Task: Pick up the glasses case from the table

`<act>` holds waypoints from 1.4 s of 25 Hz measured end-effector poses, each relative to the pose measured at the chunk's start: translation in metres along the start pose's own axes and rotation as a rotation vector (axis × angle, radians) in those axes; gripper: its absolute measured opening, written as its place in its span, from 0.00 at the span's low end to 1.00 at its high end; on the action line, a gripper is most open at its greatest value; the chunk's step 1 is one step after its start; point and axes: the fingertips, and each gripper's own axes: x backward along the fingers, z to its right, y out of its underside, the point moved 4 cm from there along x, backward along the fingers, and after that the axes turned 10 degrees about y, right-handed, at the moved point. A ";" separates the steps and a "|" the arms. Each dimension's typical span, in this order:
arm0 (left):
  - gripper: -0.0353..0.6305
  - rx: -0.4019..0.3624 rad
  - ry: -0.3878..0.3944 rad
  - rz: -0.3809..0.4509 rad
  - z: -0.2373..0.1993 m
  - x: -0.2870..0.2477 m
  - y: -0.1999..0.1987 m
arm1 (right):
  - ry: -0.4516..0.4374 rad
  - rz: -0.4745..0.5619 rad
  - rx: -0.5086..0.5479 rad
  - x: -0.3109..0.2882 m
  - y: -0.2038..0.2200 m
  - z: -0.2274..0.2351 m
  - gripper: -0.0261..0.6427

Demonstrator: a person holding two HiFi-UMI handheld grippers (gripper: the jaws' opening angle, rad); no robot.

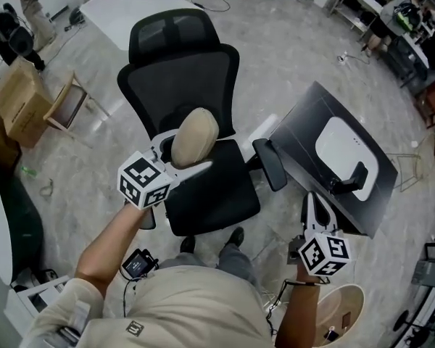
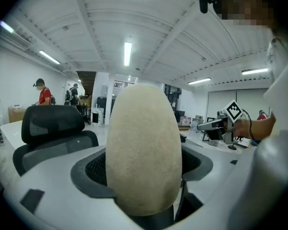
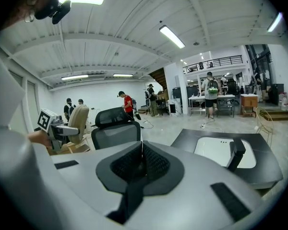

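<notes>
Your tally, kind by kind

You hold two grippers, the left gripper (image 1: 185,151) and the right gripper (image 1: 317,198), with one marker cube on each. You have one beige glasses case (image 1: 194,138), one black office chair (image 1: 181,85) and one dark table (image 1: 304,133). The table carries one white panel (image 1: 344,147) and one black stand (image 1: 351,180) at the panel's near edge. One wooden frame (image 1: 67,106) stands on the floor.

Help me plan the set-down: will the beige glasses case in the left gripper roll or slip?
The glasses case looks egg-shaped, so it would probably roll or rock once set down. Its matte, suede-like surface likely resists slipping in the left gripper. No denting shows, so probably stiff.
</notes>
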 end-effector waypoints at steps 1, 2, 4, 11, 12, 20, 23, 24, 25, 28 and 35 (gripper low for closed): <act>0.65 -0.009 -0.004 0.013 0.004 0.008 -0.006 | -0.003 0.012 0.003 0.003 -0.004 -0.002 0.07; 0.65 -0.019 -0.009 0.024 0.008 0.016 -0.011 | -0.008 0.024 0.005 0.006 -0.009 -0.003 0.07; 0.65 -0.042 -0.018 0.044 0.015 0.031 -0.022 | -0.020 0.053 0.010 0.013 -0.018 -0.008 0.07; 0.65 -0.105 -0.055 0.154 0.045 0.071 -0.065 | -0.073 0.181 0.062 0.041 -0.052 -0.022 0.07; 0.65 -0.115 -0.062 0.166 0.050 0.076 -0.070 | -0.078 0.196 0.071 0.045 -0.056 -0.024 0.07; 0.65 -0.181 -0.089 0.215 0.075 0.115 -0.090 | -0.081 0.289 0.151 0.076 -0.078 -0.038 0.07; 0.65 -0.192 -0.093 0.224 0.082 0.122 -0.091 | -0.082 0.318 0.160 0.088 -0.085 -0.041 0.07; 0.65 -0.192 -0.093 0.226 0.084 0.124 -0.090 | -0.084 0.326 0.161 0.092 -0.088 -0.042 0.07; 0.65 -0.192 -0.093 0.226 0.086 0.125 -0.090 | -0.085 0.333 0.162 0.096 -0.090 -0.043 0.07; 0.65 -0.188 -0.086 0.226 0.090 0.130 -0.087 | -0.086 0.348 0.161 0.105 -0.094 -0.047 0.07; 0.65 -0.184 -0.074 0.231 0.094 0.136 -0.082 | -0.077 0.362 0.164 0.117 -0.093 -0.051 0.07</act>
